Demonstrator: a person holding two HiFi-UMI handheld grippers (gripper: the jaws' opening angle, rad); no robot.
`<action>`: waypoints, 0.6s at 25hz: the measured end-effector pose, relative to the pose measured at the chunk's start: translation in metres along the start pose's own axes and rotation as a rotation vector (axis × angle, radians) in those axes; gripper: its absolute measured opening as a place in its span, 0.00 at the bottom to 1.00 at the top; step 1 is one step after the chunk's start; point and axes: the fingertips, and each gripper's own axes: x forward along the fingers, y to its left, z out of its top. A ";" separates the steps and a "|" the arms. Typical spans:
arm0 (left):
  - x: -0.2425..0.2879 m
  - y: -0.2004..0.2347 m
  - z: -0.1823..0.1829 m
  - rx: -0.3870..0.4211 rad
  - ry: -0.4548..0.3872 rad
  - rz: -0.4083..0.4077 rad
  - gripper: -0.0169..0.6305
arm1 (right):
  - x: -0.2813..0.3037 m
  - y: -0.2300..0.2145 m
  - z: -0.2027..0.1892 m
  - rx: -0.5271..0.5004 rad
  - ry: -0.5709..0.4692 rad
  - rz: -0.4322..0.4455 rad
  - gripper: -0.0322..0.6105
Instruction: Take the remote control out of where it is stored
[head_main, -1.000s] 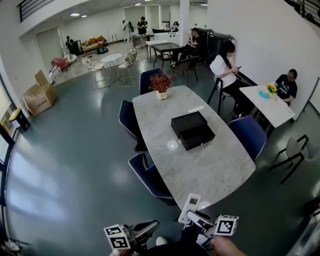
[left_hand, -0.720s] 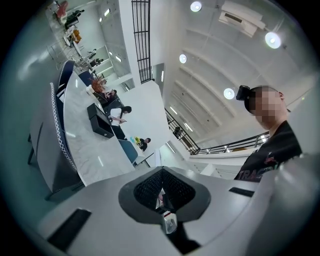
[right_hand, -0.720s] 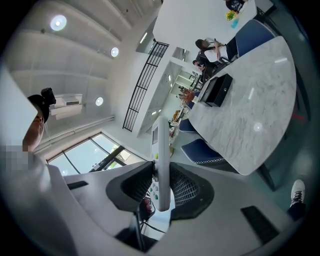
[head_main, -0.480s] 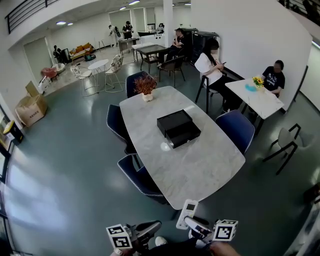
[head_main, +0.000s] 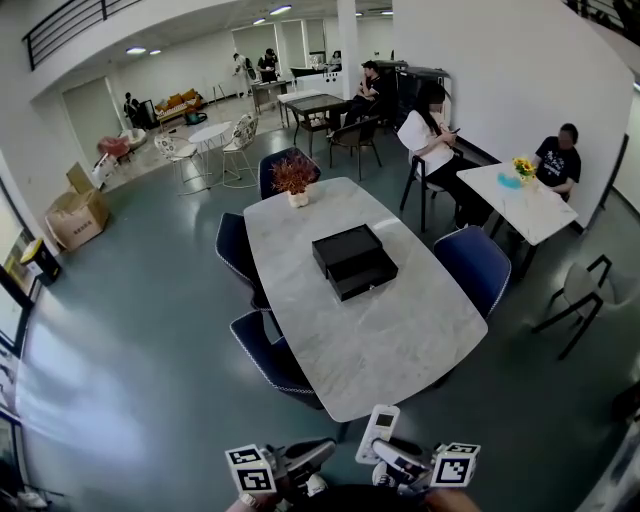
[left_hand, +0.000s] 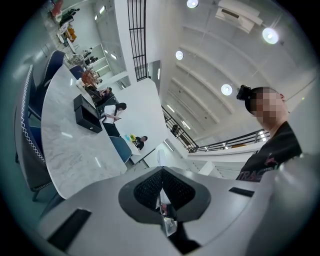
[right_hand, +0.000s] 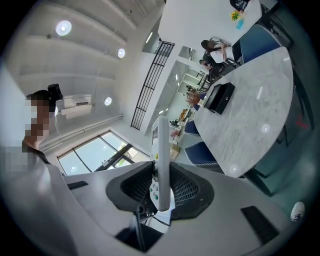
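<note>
Head view: a slim white remote control (head_main: 378, 432) with a small screen is clamped in the right hand-held gripper (head_main: 386, 452), out in the air past the near edge of the white marble tabletop (head_main: 400, 340).
Right gripper view shows the black ribbed pads (right_hand: 186, 189) pressed on the remote's two flat faces near its button end only, so most of its length juts out unsupported. The likely failure is the remote pivoting or sliding out of this short pinch. It hangs over the dark glossy floor (head_main: 150, 330), not over the tabletop, so a slip would mean a hard fall. The left hand-held gripper (head_main: 318, 452) has its jaws together with nothing in them and is poorly placed to catch it. The black rectangular storage box (head_main: 354, 262) sits well apart, mid-tabletop.
</note>
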 end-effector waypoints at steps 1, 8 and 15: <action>0.003 0.000 -0.002 -0.001 -0.001 0.003 0.03 | -0.003 -0.002 0.000 -0.002 0.009 0.000 0.23; 0.021 -0.008 -0.018 -0.001 0.008 0.030 0.03 | -0.022 -0.006 0.004 0.040 0.029 0.052 0.23; 0.019 -0.017 -0.023 0.011 0.003 0.041 0.03 | -0.027 0.000 -0.002 0.034 0.044 0.074 0.23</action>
